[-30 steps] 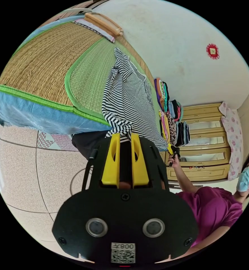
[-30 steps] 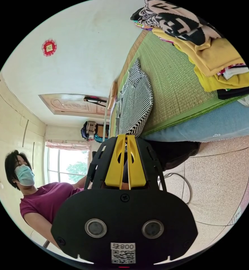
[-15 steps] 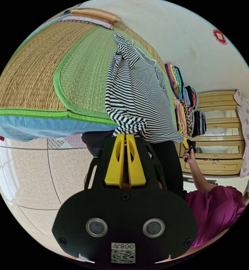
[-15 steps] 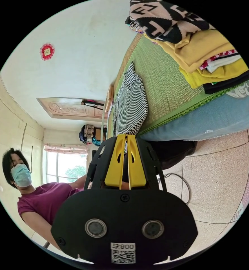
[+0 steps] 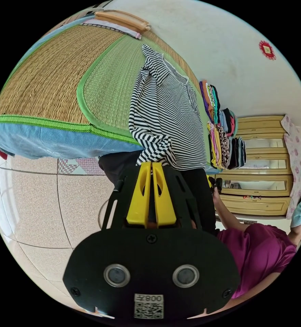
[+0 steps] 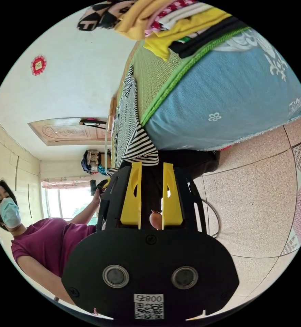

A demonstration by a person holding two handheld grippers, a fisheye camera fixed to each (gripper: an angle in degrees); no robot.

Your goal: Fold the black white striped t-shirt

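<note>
Left gripper point(image 5: 152, 164): yellow jaws pressed together, clenched on a bunched fold at the hem corner of the striped t-shirt point(image 5: 167, 115), which begins right at the jaw tips.

Right gripper point(image 6: 152, 165): yellow jaws spread apart with a dark gap between them, nothing gripped; the t-shirt's point(image 6: 131, 133) hem hangs just past the tip of one jaw, and whether it touches cannot be told. This same gripper point(image 5: 214, 182) appears in the left gripper view, small, in the person's hand point(image 5: 214, 193), off to one side of the left tongs and below the shirt's far hem corner.

Striped t-shirt: black and white, spread lengthwise on the green mat point(image 5: 106, 92), stretching away from the left tongs, collar at the far end, hem draped over the bed edge nearest both tongs.

Green mat: woven, with a bright green border, lying over a tan straw mat point(image 5: 45, 78); blue bedding point(image 6: 225, 102) below its edge, close beside the right tongs.

Folded clothes point(image 5: 223, 136): several multicoloured stacks, beyond the shirt's far side from the left tongs; one stack point(image 6: 177, 24) lies far ahead of the right tongs.

Tiled floor point(image 5: 38, 211): speckled, under both tongs.

Wooden cabinet point(image 5: 263, 170): yellow, behind the stacks.

Person point(image 6: 48, 242): magenta top, beside the right tongs.
</note>
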